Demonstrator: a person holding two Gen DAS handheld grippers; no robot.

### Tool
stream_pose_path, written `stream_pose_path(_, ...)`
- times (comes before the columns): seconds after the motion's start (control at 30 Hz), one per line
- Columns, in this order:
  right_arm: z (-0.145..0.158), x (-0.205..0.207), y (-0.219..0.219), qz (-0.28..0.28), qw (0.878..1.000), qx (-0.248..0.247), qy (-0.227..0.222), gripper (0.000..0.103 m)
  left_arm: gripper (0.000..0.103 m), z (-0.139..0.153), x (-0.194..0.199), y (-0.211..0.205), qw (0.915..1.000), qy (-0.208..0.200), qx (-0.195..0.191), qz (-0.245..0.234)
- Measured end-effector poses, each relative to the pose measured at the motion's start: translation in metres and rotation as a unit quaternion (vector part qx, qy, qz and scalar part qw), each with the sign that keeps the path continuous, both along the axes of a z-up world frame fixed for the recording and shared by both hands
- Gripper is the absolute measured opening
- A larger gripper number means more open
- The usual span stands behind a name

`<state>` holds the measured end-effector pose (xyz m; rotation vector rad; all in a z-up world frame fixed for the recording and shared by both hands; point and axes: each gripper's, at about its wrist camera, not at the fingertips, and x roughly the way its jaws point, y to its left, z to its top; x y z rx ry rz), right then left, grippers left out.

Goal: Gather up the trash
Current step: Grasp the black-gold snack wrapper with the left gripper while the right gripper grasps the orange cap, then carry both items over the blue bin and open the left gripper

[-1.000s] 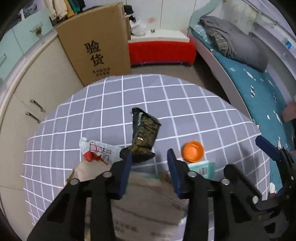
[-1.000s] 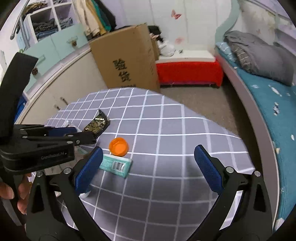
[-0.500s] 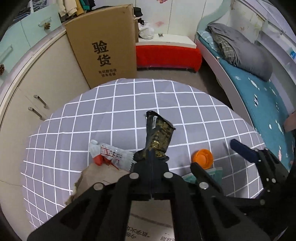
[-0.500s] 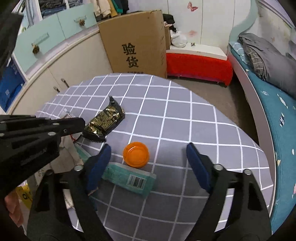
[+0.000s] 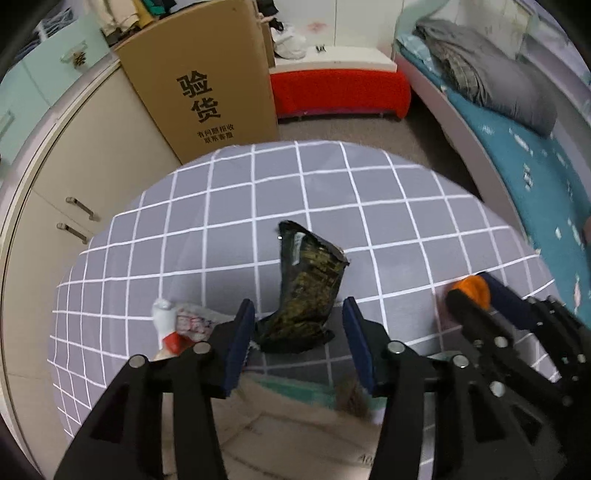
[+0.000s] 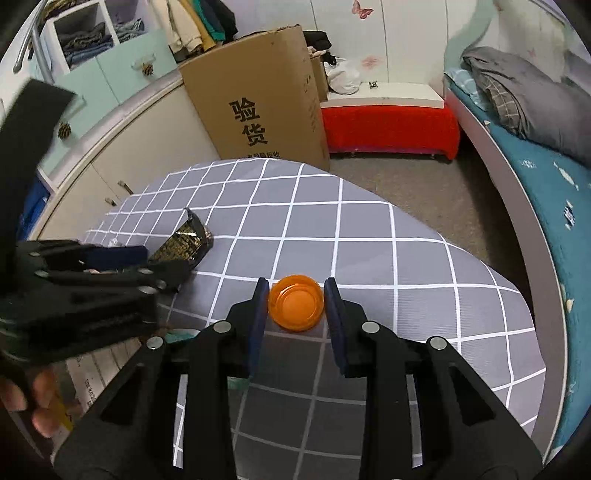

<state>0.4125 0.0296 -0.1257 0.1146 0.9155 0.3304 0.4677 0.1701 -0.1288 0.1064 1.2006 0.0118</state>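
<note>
Orange cap round, shallow, open side up, glossy

Crumpled dark wrapper, orange cap

You're working in somebody's bedroom, pretty clearly: a bed with a teal sheet and a grey blanket bundled on it, clothes hanging by mint cupboards, butterfly stickers on the wall, and a big cardboard box parked behind the checked tabletop.
</note>
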Motion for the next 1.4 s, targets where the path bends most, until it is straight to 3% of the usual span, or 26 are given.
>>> stream_pose_path(0.03,0.0,0.0,-0.001,0.001,1.0,0.003,0.0,0.03,0.034,-0.003,0.002,-0.002,1.0,0.001,0.007,-0.001)
stream_pose_path(0.2,0.001,-0.003,-0.007,0.003,1.0,0.015,-0.006,0.03,0.015,0.004,-0.005,-0.011,0.9993,-0.028,0.023,-0.007)
stream_pose_path(0.57,0.042,-0.047,-0.059,-0.01,0.996,0.083,-0.039,0.03,0.014,0.071,-0.058,-0.041,0.9925,-0.118,-0.02,-0.026)
stream_pose_path(0.93,0.061,-0.159,-0.169,-0.062,0.987,0.121,-0.085,0.03,0.014,0.097,-0.167,-0.145,0.9764,-0.148,-0.061,-0.145)
stream_pose_path(1.07,0.045,-0.206,-0.216,-0.107,0.982,0.123,-0.092,0.03,0.014,0.082,-0.205,-0.2,0.9675,-0.133,-0.087,-0.196)
stream_pose_path(1.2,0.016,-0.241,-0.255,-0.152,0.978,0.113,-0.083,0.03,0.014,0.046,-0.233,-0.256,0.9592,-0.094,-0.111,-0.242)
stream_pose_path(1.4,-0.063,-0.283,-0.308,-0.218,0.968,0.125,-0.021,0.03,0.014,-0.03,-0.254,-0.321,0.9533,-0.011,-0.115,-0.279)
